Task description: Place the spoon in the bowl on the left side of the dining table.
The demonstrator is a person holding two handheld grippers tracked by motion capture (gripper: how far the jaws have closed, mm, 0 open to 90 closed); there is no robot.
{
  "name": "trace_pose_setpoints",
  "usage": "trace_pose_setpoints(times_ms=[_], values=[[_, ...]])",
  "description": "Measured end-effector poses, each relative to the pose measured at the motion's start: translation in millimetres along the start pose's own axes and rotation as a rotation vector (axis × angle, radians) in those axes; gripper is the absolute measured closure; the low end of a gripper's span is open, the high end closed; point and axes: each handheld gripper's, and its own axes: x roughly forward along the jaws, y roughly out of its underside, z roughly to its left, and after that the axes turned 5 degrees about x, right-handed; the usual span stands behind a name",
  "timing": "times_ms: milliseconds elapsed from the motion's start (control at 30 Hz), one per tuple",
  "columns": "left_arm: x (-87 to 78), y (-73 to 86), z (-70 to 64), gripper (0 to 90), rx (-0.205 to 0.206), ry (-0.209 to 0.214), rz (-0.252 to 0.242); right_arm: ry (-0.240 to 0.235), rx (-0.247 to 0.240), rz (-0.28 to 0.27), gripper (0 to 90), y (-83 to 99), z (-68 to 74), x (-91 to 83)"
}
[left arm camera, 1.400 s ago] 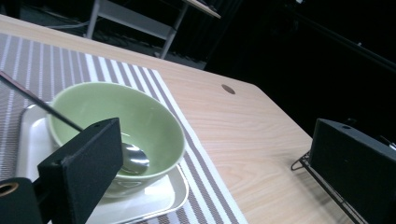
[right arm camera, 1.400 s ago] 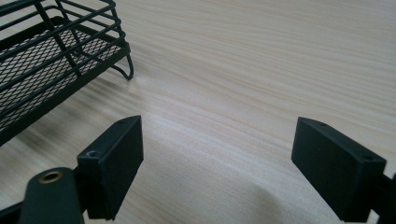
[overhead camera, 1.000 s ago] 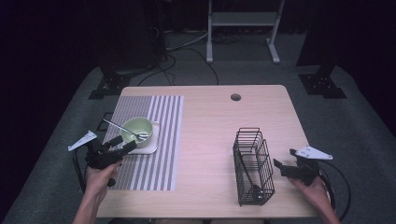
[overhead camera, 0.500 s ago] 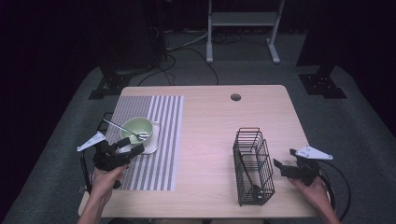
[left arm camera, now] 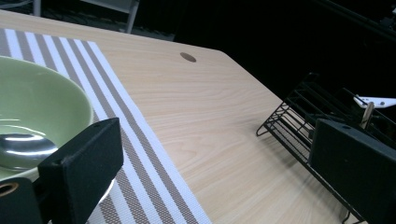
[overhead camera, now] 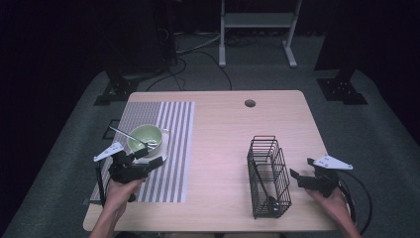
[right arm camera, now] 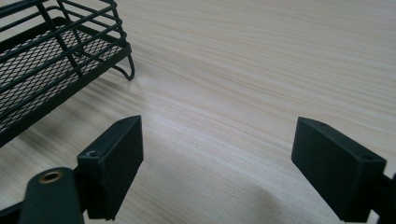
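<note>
Both claws gape wide and empty: the left gripper (overhead camera: 143, 159) just beside the green bowl (overhead camera: 144, 139), which seems to hold a spoon (left arm camera: 21, 148), the right gripper (overhead camera: 301, 177) near the wire basket (overhead camera: 268, 176).

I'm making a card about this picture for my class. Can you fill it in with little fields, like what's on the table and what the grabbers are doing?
table: light wood table with a round hole near the far edge
mat: striped placemat on the left side
bowl: green bowl on the mat, with a metal spoon in it
basket: black wire basket on the right side
left hand-held gripper: open, just beside the bowl
right hand-held gripper: open, over bare wood next to the basket
held: nothing in either one
</note>
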Motion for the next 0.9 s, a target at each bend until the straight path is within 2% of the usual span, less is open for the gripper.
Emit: trace_pose_setpoints(times_ms=[900], values=[[27.7,10.4,-23.7,2.3,0.043,0.062,0.071,-0.004,0.0,0.001,15.7,0.0,-0.2,-0.1]])
